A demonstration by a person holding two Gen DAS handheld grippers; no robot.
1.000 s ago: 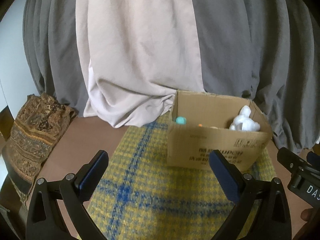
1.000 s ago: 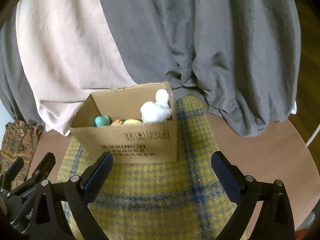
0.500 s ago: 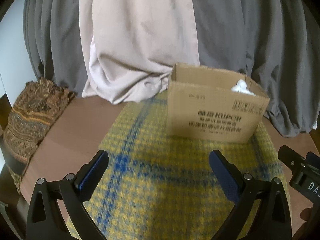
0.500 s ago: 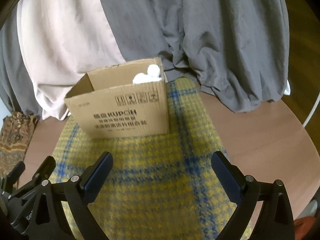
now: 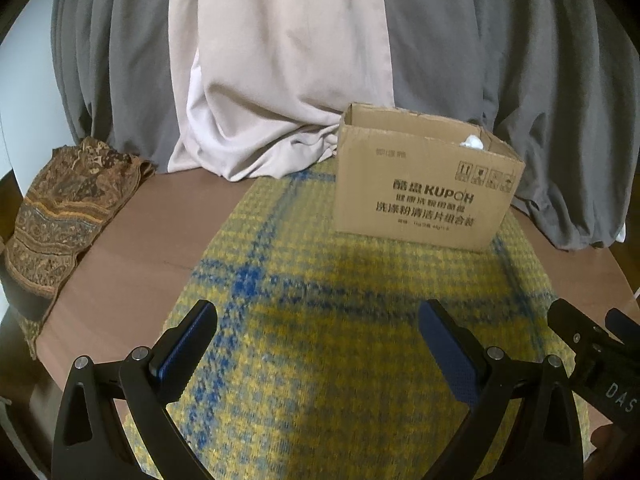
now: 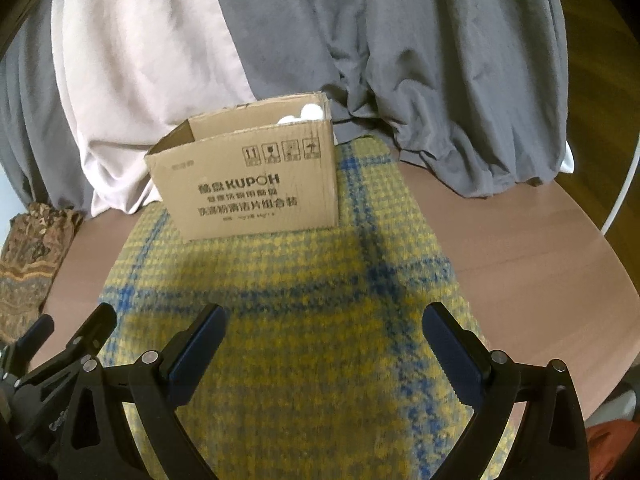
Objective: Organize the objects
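An open brown cardboard box [image 5: 424,196] printed KUPOH stands at the far end of a yellow and blue plaid cloth [image 5: 340,320]; it also shows in the right wrist view [image 6: 252,188]. A white plush toy [image 5: 472,142] peeks over its rim, also seen in the right wrist view [image 6: 304,114]. The rest of the box's contents are hidden. My left gripper [image 5: 316,344] is open and empty, low over the near part of the cloth. My right gripper [image 6: 320,344] is open and empty beside it, to the right.
The cloth [image 6: 300,300] lies on a round brown table [image 6: 520,248]. Grey and beige drapes [image 5: 280,60] hang behind the box. A patterned brown fabric [image 5: 64,208] covers the table's left edge. A white cable [image 6: 624,184] runs at the far right.
Both grippers have dropped lower and drawn back from the box. The box's inside with its small toys is no longer visible; only the top of the white plush shows.
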